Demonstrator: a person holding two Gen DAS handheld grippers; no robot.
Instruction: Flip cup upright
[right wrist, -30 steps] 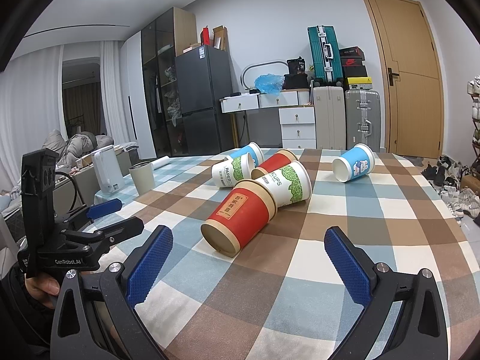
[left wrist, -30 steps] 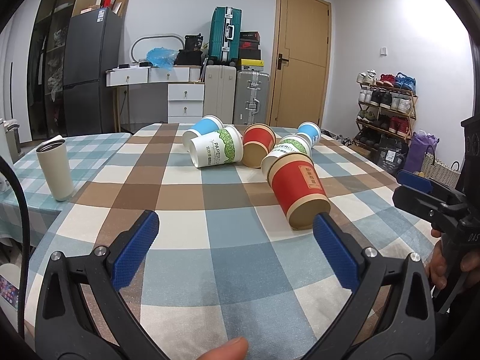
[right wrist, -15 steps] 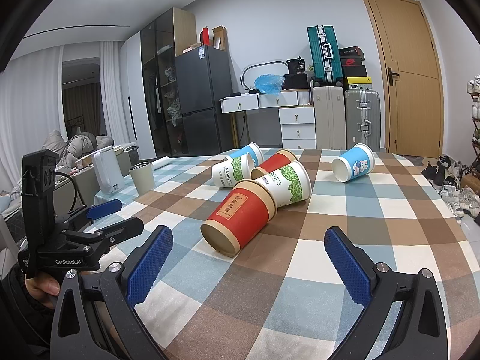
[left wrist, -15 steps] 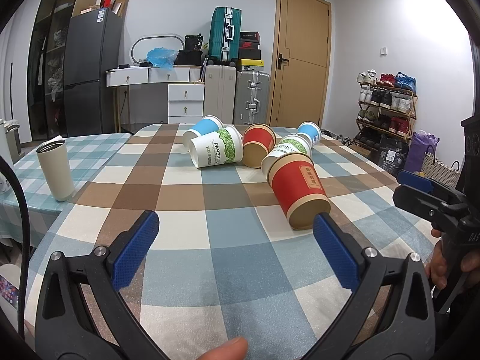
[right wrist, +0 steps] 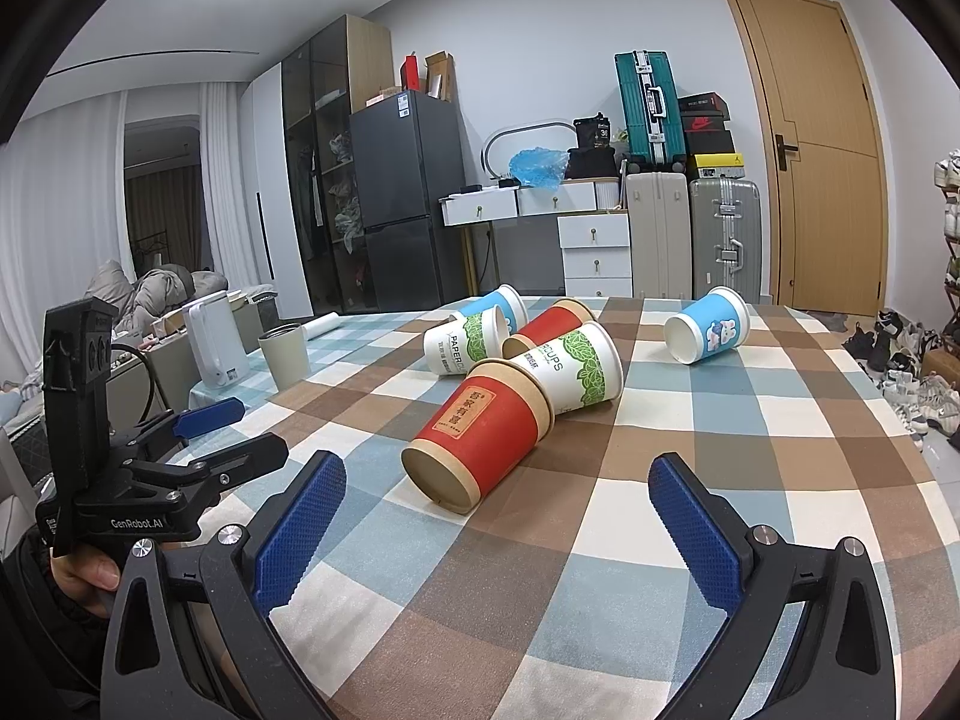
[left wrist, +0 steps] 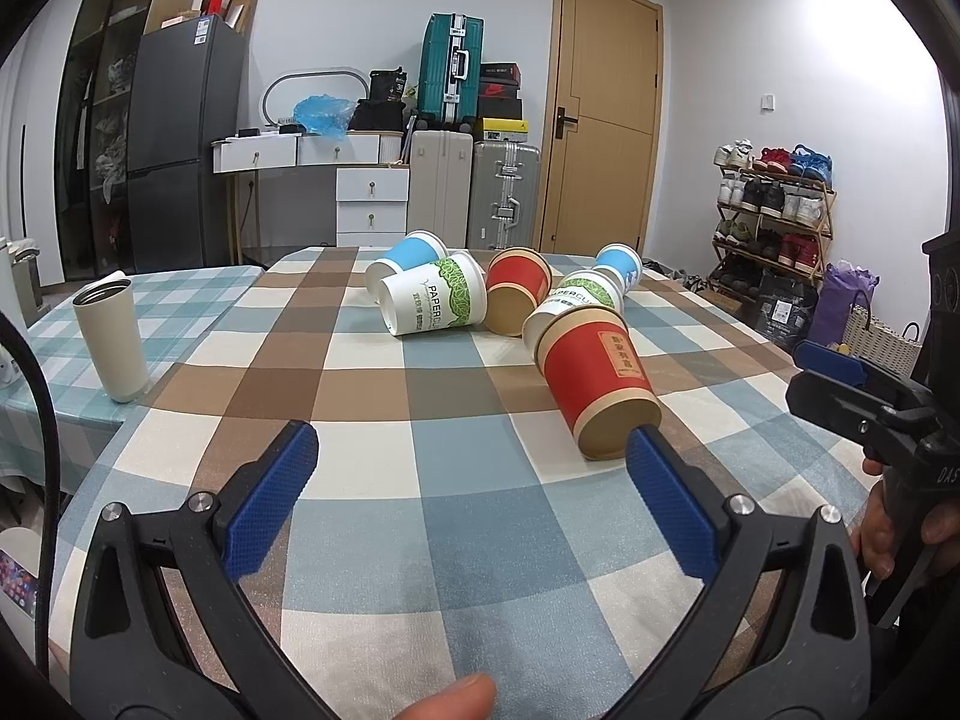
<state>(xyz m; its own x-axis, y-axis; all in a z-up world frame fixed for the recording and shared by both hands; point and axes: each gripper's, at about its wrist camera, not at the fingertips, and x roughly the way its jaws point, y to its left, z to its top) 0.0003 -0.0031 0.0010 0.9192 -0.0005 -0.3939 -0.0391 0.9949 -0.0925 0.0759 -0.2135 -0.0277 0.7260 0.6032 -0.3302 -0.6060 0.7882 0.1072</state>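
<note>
A checked tablecloth (left wrist: 480, 516) in blue, brown and cream covers a table. At far left in the left wrist view, a cream tumbler (left wrist: 111, 339) stands upright near the table's edge. The left gripper (left wrist: 474, 492) hovers low over the cloth, its 2 blue-padded fingers spread wide with nothing between them.

Ahead of it lies a cluster of 6 paper cups, all on their sides. From the left: a blue cup (left wrist: 403, 261), a white cup with green leaves (left wrist: 435, 302) touching it, a red cup (left wrist: 515, 291), a second white and green cup (left wrist: 576, 303) and, behind it, a second blue cup (left wrist: 618, 264). The nearest red cup (left wrist: 600, 381) lies closest, its base pointing toward the camera, its rim against the second white and green cup. It sits just beyond the left gripper's right fingertip (left wrist: 645, 450).

In the right wrist view, the right gripper (right wrist: 498, 516) is also released, fingers wide apart and holding nothing, low over the cloth. The nearest red cup (right wrist: 480, 435) lies just ahead, between the fingers' lines but beyond their tips.
</note>
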